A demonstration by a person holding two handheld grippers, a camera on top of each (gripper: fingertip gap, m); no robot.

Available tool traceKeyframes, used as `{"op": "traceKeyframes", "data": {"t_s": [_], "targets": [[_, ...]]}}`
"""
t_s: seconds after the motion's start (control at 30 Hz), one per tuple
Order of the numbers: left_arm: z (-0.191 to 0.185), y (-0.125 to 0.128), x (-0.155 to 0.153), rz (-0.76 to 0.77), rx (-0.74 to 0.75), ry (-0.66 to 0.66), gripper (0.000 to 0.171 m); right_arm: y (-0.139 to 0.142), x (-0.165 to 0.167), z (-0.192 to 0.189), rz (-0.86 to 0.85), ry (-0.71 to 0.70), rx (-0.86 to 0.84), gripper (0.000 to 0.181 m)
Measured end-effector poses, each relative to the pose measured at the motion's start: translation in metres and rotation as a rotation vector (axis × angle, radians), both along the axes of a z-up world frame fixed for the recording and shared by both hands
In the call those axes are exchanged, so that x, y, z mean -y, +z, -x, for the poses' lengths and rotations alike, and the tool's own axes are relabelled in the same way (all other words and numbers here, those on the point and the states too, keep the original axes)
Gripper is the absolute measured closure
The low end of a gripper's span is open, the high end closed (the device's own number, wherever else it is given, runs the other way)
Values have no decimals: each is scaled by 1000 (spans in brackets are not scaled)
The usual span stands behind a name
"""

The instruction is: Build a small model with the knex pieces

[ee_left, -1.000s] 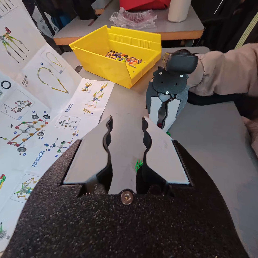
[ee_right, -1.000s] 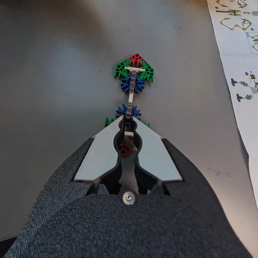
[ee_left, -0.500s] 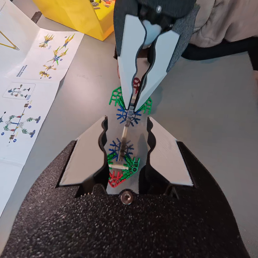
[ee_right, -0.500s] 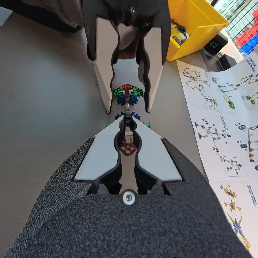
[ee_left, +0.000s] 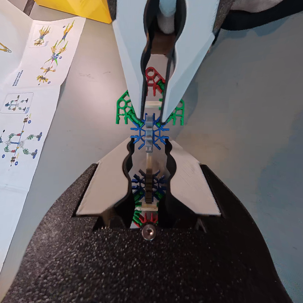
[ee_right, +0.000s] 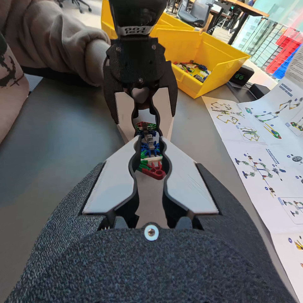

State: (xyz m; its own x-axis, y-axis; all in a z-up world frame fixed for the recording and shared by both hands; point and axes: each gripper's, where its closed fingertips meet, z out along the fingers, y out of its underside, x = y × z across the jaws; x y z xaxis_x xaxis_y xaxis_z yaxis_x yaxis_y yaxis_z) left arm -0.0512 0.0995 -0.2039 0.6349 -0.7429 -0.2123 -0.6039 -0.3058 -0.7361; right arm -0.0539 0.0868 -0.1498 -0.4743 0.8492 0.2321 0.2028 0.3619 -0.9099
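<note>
A small toy model (ee_left: 139, 131) of blue, green and red plastic connectors joined by a clear rod with grey clips lies on the grey table (ee_left: 246, 147). My left gripper (ee_left: 150, 141) is open and straddles the near blue connector (ee_left: 137, 182), with its jaws apart from the dark grey clip. My right gripper (ee_right: 150, 138) faces it from the other end. It is open a little, and its tips rest beside the far blue connector and grey clip (ee_left: 148, 129). The red end piece (ee_right: 154, 173) sits between its fingers (ee_right: 114, 180).
A yellow bin (ee_right: 213, 54) with several loose parts stands behind the left gripper's fingers (ee_right: 164, 111). A folded instruction sheet (ee_left: 32, 98) lies along one side and also shows in the right wrist view (ee_right: 262, 147). A person's beige sleeve (ee_right: 57, 41) and a small black device (ee_right: 241, 75) are nearby. My hands' fingertips stand some 5 cm from each other.
My left gripper moved in over the model's near end and narrowed its jaws. My right gripper, earlier pinched on the grey clip, has opened slightly and tilted up to face the left one.
</note>
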Motion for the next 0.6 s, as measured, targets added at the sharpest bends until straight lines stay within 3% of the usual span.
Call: {"op": "traceKeyframes", "data": {"t_s": [0.17, 0.27, 0.4, 0.5, 0.6], "targets": [[15, 12, -14, -80, 62, 69, 136, 19, -36, -3, 51, -117, -29, 109], [13, 24, -15, -139, 83, 57, 136, 13, -44, -8, 48, -115, 18, 94], [1, 39, -10, -221, 100, -2, 136, 4, -26, -10, 23, -40, 39, 100], [-3, 41, -8, -242, 86, -26, 136, -3, -13, -12, -17, 7, 53, 126], [-5, 40, -5, -232, 81, -40, 136, -3, -11, -11, -12, 10, 52, 131]]}}
